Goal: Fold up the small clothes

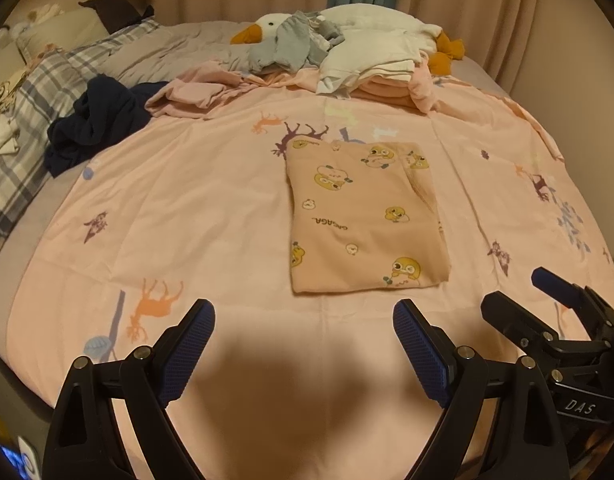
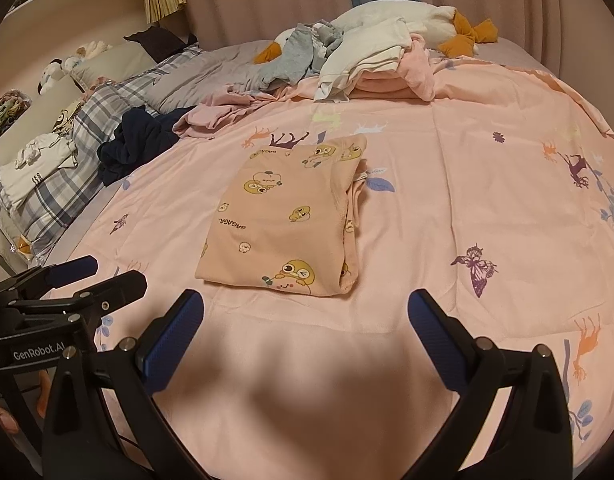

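A small peach garment with yellow cartoon prints (image 1: 363,216) (image 2: 291,216) lies folded into a flat rectangle on the pink bedsheet (image 1: 211,208) (image 2: 467,200). My left gripper (image 1: 303,320) hangs open over the sheet, short of the garment's near edge, nothing between its blue pads. My right gripper (image 2: 307,312) is open too, just in front of that same edge, empty. Each gripper shows at the side of the other's view: the right one (image 1: 519,296), the left one (image 2: 111,272).
A heap of unfolded clothes lies at the far end: a grey piece (image 1: 291,48), white ones (image 1: 371,60), pink ones (image 1: 195,96). A dark navy garment (image 1: 95,120) is crumpled at the left. A goose plush (image 1: 263,28) and plaid pillows (image 1: 35,92) lie beyond.
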`<act>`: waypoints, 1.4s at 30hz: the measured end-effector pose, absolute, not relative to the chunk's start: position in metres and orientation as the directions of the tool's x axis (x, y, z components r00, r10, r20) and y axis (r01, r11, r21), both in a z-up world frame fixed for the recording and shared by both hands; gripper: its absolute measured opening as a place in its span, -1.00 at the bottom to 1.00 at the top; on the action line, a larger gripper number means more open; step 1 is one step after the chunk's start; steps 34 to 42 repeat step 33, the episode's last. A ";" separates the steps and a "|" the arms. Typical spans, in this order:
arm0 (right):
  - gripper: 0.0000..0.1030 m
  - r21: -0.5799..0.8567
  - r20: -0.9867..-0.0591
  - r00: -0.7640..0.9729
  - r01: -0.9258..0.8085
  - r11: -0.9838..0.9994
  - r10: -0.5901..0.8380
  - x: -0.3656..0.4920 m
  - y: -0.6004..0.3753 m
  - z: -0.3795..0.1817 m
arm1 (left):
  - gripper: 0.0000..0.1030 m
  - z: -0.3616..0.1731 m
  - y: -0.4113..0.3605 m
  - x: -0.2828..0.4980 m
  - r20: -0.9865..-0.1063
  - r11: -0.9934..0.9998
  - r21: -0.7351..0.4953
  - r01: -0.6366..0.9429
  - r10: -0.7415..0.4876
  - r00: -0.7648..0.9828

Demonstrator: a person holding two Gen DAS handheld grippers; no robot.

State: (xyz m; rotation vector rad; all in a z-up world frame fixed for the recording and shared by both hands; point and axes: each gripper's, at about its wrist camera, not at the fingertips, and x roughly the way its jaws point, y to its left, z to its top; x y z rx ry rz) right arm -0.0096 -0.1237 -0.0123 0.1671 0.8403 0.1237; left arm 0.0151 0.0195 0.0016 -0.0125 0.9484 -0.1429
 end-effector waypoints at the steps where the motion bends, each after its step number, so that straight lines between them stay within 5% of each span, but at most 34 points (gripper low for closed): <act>1: 1.00 0.195 -0.730 0.661 -0.043 0.980 0.174 -0.009 -0.124 -0.012 | 0.75 0.002 0.019 0.015 -0.808 0.990 -0.076 0.117 -0.130 0.574; 42: 1.00 0.188 -0.727 0.664 -0.055 0.981 0.177 -0.001 -0.121 -0.007 | 0.75 0.005 0.023 0.021 -0.801 0.993 -0.075 0.093 -0.116 0.587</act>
